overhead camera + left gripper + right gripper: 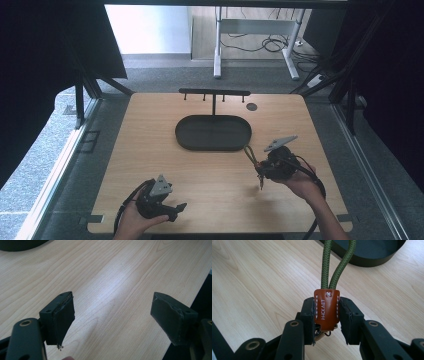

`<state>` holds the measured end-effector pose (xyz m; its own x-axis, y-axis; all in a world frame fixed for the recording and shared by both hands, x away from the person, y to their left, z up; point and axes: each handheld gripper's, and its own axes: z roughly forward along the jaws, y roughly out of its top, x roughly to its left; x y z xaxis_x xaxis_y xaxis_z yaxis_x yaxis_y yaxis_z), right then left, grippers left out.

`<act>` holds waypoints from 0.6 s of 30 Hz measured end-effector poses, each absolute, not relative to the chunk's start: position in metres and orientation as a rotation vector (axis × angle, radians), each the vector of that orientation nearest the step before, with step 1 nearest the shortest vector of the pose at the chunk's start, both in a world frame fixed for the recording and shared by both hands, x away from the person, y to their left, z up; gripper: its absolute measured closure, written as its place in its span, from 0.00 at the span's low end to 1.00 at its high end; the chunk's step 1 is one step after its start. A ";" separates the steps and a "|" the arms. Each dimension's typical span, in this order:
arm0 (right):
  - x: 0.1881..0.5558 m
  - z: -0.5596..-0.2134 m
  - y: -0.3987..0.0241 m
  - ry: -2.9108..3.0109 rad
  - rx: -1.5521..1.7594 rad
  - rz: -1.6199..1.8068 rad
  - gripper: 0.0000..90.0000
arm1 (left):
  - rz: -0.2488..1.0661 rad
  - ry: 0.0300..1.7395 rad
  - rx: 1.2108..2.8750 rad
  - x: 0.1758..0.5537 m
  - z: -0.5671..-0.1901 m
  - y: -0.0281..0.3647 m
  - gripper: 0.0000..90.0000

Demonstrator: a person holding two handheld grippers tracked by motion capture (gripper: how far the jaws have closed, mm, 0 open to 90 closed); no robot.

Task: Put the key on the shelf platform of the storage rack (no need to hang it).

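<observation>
My right gripper [327, 303] is shut on a keyring's brown leather tab [326, 312], stamped with white letters. A doubled green cord loop [325, 265] runs up from the tab toward the black oval tray [372, 255]. In the high view the right gripper [260, 167] sits right of the table's centre, the cord [250, 154] points toward the tray [182, 135], and something small of metal hangs below. My left gripper [176, 210] rests near the front left edge. Its jaws stand open [113, 296] over bare wood, with nothing between them.
A black rack with small hooks [214, 93] stands behind the tray at the far edge of the wooden table [200, 175]. A small dark disc [251, 106] lies to its right. Dark curtains flank the table, and a desk frame stands on the floor beyond.
</observation>
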<state>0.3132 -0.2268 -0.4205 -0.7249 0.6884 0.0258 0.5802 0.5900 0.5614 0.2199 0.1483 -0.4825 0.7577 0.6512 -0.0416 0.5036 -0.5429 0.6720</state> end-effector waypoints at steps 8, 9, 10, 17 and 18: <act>0.320 -0.417 -0.229 2.611 1.068 0.837 0.74 | 0.278 0.862 2.264 0.220 -0.483 0.149 0.22; 0.320 -0.417 -0.229 2.611 1.068 0.837 0.74 | 0.281 0.858 2.266 0.221 -0.482 0.149 0.22; 0.321 -0.417 -0.229 2.609 1.068 0.840 0.74 | 0.282 0.859 2.264 0.221 -0.482 0.150 0.22; 0.331 -0.412 -0.226 2.607 1.067 0.838 0.74 | 0.277 0.857 2.265 0.221 -0.483 0.150 0.22; 0.332 -0.411 -0.225 2.605 1.072 0.837 0.74 | 0.277 0.855 2.267 0.221 -0.483 0.150 0.22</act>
